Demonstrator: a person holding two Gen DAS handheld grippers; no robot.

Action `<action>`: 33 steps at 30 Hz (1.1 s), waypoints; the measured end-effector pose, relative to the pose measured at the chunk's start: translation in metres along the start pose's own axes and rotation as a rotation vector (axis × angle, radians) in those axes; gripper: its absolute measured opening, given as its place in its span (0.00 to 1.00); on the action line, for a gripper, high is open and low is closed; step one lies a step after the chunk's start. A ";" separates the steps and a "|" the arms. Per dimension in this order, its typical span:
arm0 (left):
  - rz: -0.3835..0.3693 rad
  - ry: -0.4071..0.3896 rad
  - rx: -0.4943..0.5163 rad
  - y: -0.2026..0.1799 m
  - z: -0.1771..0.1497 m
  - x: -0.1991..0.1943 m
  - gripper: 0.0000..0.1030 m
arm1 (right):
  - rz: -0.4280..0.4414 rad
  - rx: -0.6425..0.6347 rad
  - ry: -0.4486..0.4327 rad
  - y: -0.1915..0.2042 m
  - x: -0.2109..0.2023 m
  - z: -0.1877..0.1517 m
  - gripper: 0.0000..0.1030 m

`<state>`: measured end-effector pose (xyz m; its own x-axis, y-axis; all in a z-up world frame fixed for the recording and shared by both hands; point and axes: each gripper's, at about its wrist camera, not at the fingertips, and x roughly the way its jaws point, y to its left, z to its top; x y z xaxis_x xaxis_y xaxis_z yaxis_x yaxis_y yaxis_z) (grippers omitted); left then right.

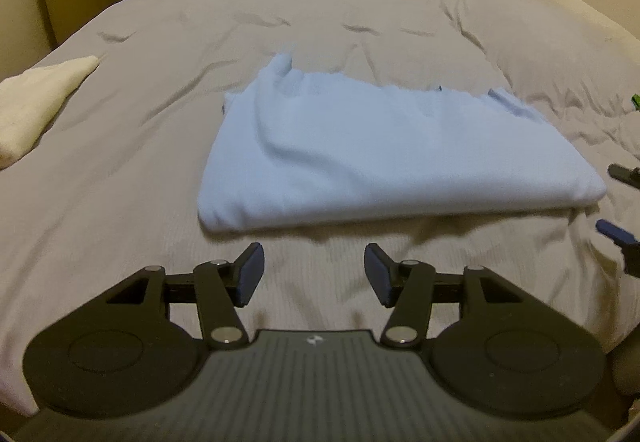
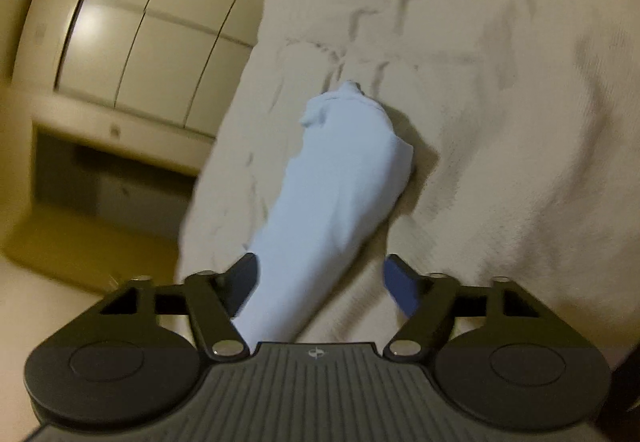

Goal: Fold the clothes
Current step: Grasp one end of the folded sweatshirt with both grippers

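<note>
While the left gripper (image 1: 314,274) hovers with its jaws apart and nothing between them, just short of the near folded edge of the light blue garment (image 1: 376,161), the right gripper (image 2: 320,282) sits at that garment's end with the cloth (image 2: 340,193) running in between its fingers; the left finger (image 2: 244,278) touches the fabric, but a gap shows at the blue pad of the other (image 2: 400,286), so the grip is not closed on it. From the left wrist view the garment lies on the grey bed cover (image 1: 120,169), folded once, its long axis running across the view from left to right, the right gripper's fingertips (image 1: 618,201) showing at its right end. By my reading the right hand is nearer to a hold, and the next fold turns on taking that short end along the long axis. A folded white towel (image 1: 36,101) lies well apart at the left edge of the bed.
</note>
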<state>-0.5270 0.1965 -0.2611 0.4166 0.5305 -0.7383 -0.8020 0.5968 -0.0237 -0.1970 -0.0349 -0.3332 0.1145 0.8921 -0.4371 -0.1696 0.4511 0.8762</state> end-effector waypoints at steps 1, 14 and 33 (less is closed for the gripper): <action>-0.005 -0.010 0.001 0.001 0.004 0.004 0.44 | 0.001 0.021 -0.001 -0.002 0.006 0.003 0.65; 0.003 0.009 -0.043 0.036 0.030 0.088 0.32 | -0.107 0.057 -0.067 -0.017 0.061 0.020 0.21; -0.234 0.007 -0.358 0.138 0.012 0.052 0.28 | -0.071 -1.629 0.110 0.188 0.162 -0.239 0.09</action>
<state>-0.6112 0.3138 -0.2951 0.6029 0.4012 -0.6896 -0.7849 0.4531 -0.4227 -0.4441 0.2008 -0.2877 0.1120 0.8348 -0.5391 -0.9700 -0.0260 -0.2417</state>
